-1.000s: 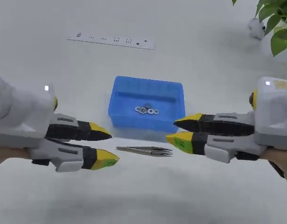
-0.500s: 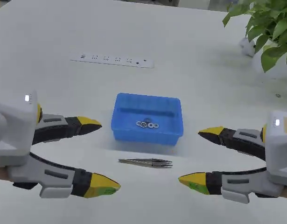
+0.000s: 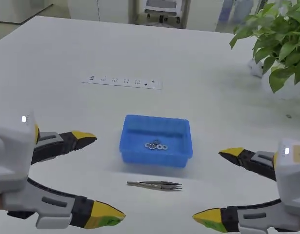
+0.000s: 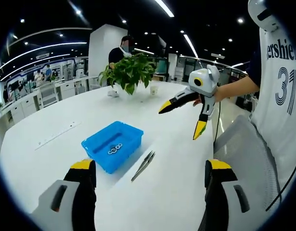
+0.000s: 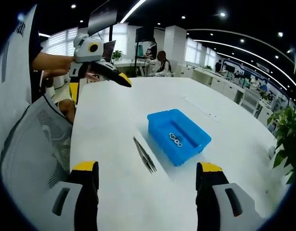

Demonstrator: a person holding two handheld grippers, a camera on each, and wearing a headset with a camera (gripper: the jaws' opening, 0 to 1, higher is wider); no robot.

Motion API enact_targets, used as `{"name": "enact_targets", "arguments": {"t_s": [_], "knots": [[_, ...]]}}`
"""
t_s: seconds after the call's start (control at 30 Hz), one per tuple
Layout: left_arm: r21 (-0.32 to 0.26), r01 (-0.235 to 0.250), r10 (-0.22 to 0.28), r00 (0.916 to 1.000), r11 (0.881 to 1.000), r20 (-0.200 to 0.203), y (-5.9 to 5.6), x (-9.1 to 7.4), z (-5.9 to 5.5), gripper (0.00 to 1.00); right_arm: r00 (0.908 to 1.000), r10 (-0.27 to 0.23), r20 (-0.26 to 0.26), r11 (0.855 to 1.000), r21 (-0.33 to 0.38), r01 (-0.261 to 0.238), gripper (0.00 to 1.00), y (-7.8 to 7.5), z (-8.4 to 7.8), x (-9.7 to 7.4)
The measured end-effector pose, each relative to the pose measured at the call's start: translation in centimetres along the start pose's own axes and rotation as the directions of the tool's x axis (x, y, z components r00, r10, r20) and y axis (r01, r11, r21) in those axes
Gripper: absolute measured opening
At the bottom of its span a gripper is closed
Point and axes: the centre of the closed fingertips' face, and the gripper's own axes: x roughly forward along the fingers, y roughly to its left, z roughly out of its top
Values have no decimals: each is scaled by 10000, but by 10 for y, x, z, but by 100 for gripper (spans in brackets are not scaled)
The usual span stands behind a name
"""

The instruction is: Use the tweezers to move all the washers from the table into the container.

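Observation:
A blue container sits mid-table with three silver washers lying inside it; these washers show in both gripper views. Metal tweezers lie flat on the white table just in front of the container, free of any hold. My left gripper hovers at the lower left, open and empty. My right gripper hovers at the lower right, also open and empty. The tweezers lie between the two grippers, apart from both.
A white power strip lies beyond the container. A potted green plant stands at the far right. A grey mesh chair stands at the table's near edge. Several people sit in the background office.
Both grippers have drawn back toward me and down, apart from the tweezers, with their jaws spread wider. The head camera has tilted up, showing more of the far table.

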Motion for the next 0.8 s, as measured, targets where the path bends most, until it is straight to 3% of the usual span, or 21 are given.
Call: {"name": "enact_targets", "arguments": {"t_s": [0.17,0.37,0.8], "knots": [[-40,-7,7,10000,10000,55,-1,-2,4,99,10000,-42,33,9998,172,41,86,3,2,-2],[-349,24,-9,9992,9994,405,-2,-7,13,99,10000,-48,44,9983,575,45,85,7,5,-5],[-516,110,-100,9998,9986,188,-6,-9,4,99,9999,-114,17,9979,645,113,88,8,6,-1]]}}
